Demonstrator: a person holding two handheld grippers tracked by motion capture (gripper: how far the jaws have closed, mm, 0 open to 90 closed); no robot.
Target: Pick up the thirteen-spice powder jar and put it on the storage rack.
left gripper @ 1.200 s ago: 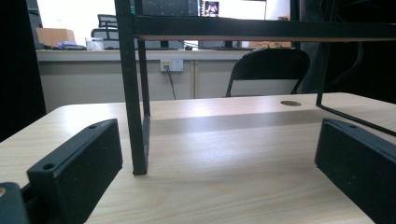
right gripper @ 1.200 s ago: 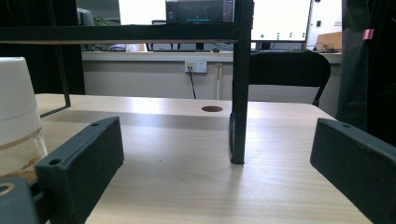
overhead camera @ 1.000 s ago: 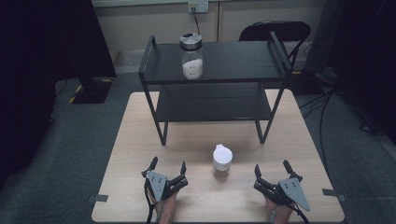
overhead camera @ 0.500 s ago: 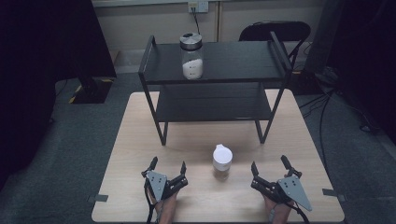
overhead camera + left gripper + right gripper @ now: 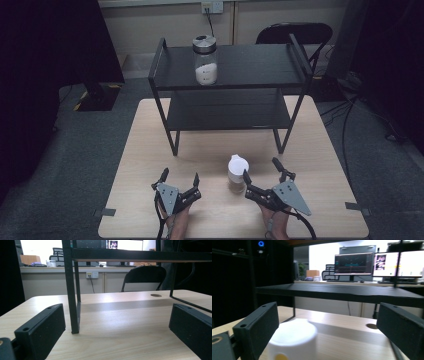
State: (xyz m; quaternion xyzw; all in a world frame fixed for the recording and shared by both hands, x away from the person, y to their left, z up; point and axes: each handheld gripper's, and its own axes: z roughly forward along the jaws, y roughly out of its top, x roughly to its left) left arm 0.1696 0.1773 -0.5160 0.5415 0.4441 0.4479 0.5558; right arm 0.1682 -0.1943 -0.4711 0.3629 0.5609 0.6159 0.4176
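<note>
High view: two jars (image 5: 237,173), two tools (image 5: 263,174).

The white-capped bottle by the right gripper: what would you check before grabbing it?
1. Right gripper jaws wide enough: ok, open, though they have just been closing a little.
2. White-capped bottle upright on the table: ok.
3. Bottle centred between the jaws: not ok, in the right gripper view it sits near one jaw.
4. Pads touching it: cannot tell.
5. Left gripper out of the way: ok, open, apart.
6. Black rack clear of the bottle: ok.
</note>
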